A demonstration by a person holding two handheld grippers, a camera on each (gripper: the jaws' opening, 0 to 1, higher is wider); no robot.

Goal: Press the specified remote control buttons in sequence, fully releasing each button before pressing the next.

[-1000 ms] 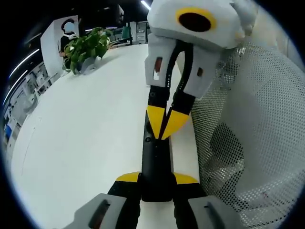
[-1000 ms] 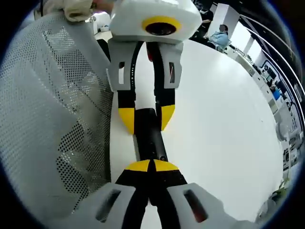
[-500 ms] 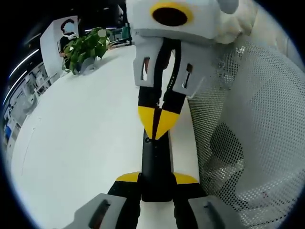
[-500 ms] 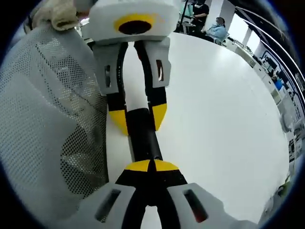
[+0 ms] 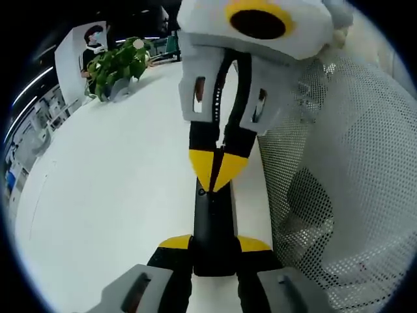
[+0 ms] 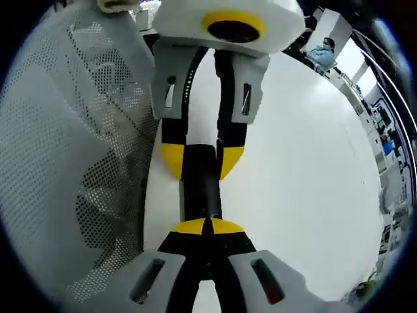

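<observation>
A slim black remote control (image 5: 214, 215) lies lengthwise over the white table (image 5: 117, 169). My left gripper (image 5: 215, 243) is shut on its near end, one yellow tip on each side. My right gripper (image 5: 215, 173) comes down from the top of the left gripper view, shut, its joined yellow tips resting on the remote's upper face. In the right gripper view, the right gripper (image 6: 207, 227) sits shut on the remote control (image 6: 201, 189). Beyond it, the left gripper (image 6: 202, 160) clasps the remote's far end. The buttons under the tips are hidden.
A grey mesh chair back (image 5: 339, 182) stands close along the table edge, right beside the remote; the right gripper view has the chair back (image 6: 71, 143) on its left. A potted plant (image 5: 117, 65) stands at the far corner. People sit beyond the table (image 6: 300, 163).
The right gripper's tips shifted slightly sideways on the remote and its body swung over it. The right gripper view rolled. The left gripper and remote stayed still.
</observation>
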